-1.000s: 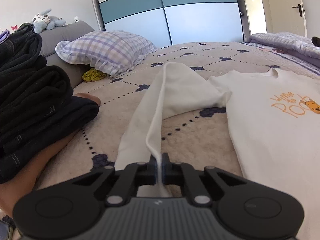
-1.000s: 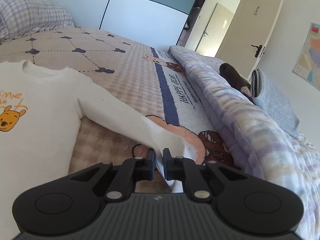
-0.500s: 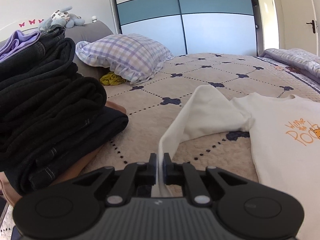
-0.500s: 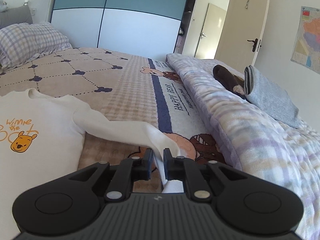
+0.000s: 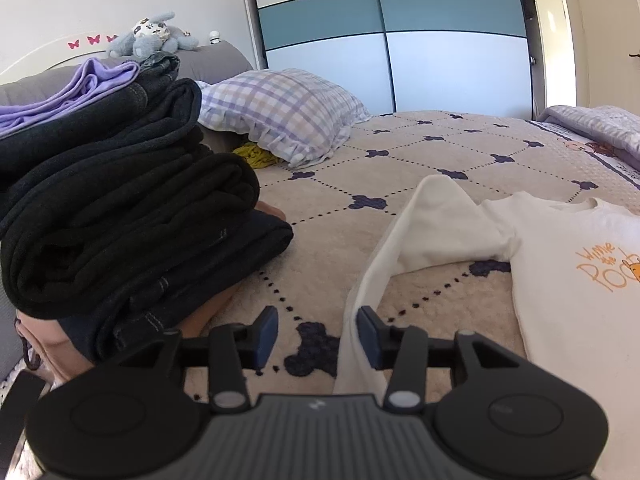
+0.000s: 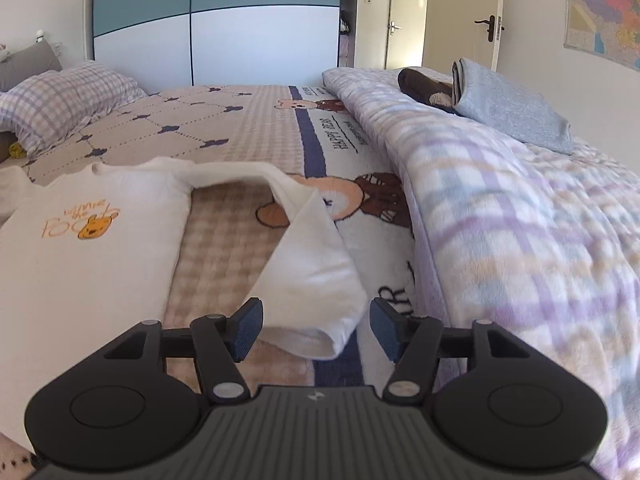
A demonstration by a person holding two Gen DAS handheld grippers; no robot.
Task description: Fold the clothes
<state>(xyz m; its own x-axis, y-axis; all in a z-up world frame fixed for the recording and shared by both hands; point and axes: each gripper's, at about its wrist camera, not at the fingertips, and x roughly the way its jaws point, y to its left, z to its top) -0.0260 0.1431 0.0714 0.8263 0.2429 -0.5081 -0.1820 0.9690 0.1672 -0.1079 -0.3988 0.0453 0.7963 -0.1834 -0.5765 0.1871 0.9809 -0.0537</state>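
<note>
Now the white sweatshirt [image 5: 568, 320] lies flat on the bed [image 5: 420, 160], sleeves stretched toward 9 and 3 o'clock. Left gripper [image 5: 317, 335]: jaws opening, released, the left sleeve [image 5: 372, 280] hanging loosely against one pad. Right gripper [image 6: 316, 328]: jaws opening, the right sleeve [image 6: 316, 276] cuff between them, unpinched.

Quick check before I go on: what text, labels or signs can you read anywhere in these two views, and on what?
"Winnie the Pooh", orange print, partly cut off, on the white long-sleeved top.
"HAPPY BEAR", dark letters beside the navy stripe on the beige bear-pattern bedspread.
Large dark letters, perhaps "R", on the same bedspread near the right gripper: incomplete.
Colourful wall map: labels too small to read.
Pink butterfly stickers on the wall: no words.
</note>
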